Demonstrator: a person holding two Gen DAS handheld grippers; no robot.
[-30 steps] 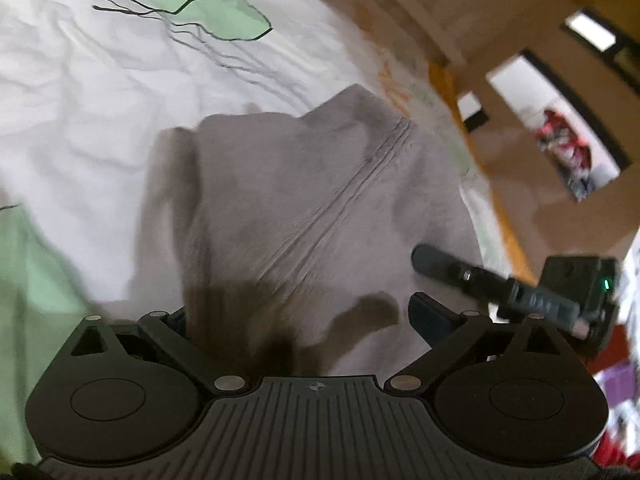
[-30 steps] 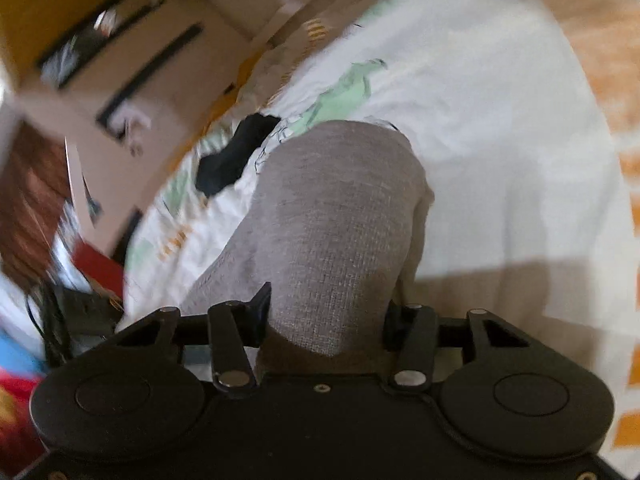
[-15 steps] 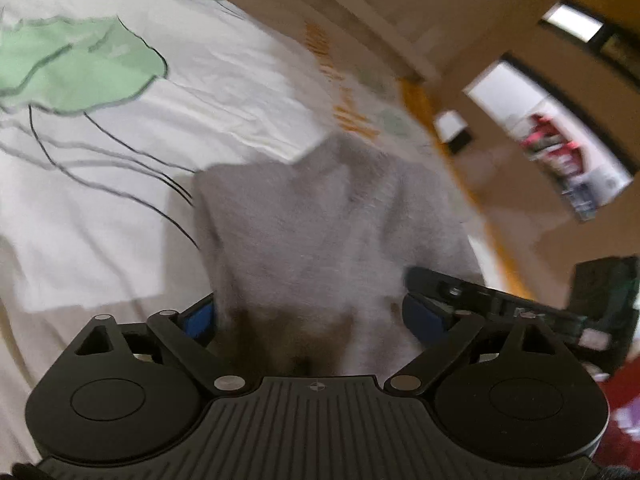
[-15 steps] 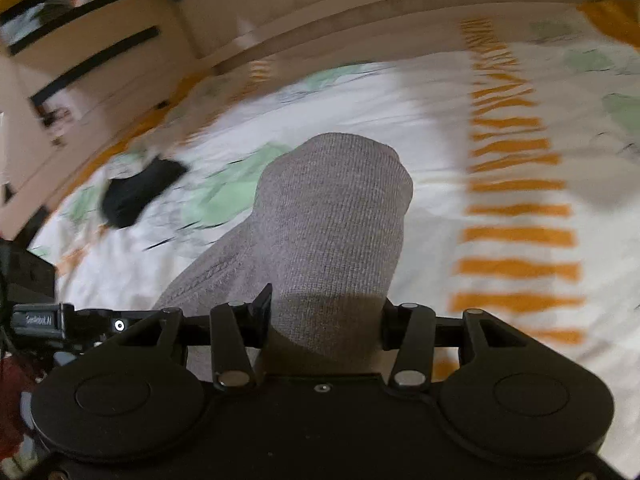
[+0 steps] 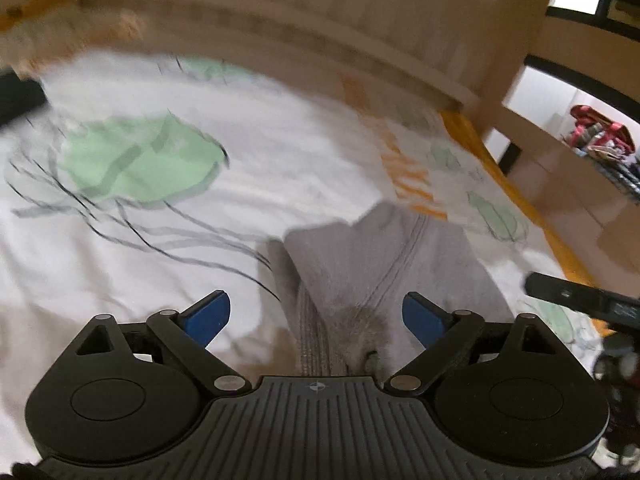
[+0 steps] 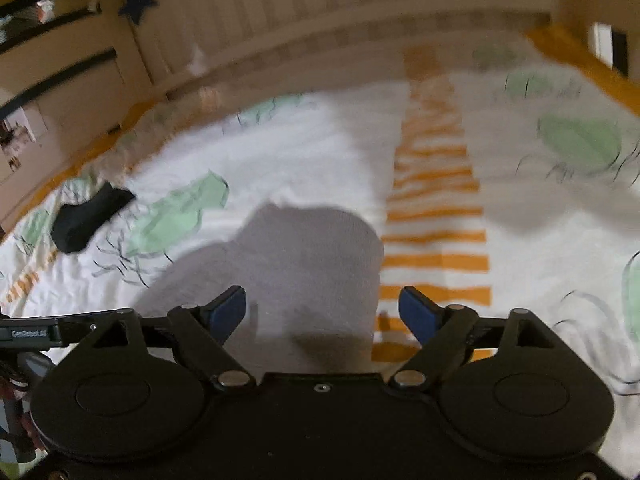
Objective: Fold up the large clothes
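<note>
Both tongs are off the cloth now — that is the change. My right gripper [image 6: 322, 308], which half a second back was clamped on a bunched hump of the grey garment [image 6: 296, 264], is opening: its blue pads stand wide on either side, and the knit, though it lies between them, is pressed by neither. My left gripper [image 5: 316, 314] was already spread and remains so, pads clear of the fabric, holding nothing. The garment [image 5: 384, 272] lies on the printed bedsheet [image 5: 120, 260], a compact grey bundle with a ribbed seam running up its middle, just ahead of both sets of fingers; the hump that stood up a second ago looks lower and flatter, though blur softens the edges. Both views have tilted upward, showing more of the wooden bed rail [image 6: 360, 28] than before. A dark sock-like item [image 6: 86, 220] sits well apart to the left, untouched. My reading — the fold has just been laid down and released, so this garment is near done; a smoothing pass may remain
</note>
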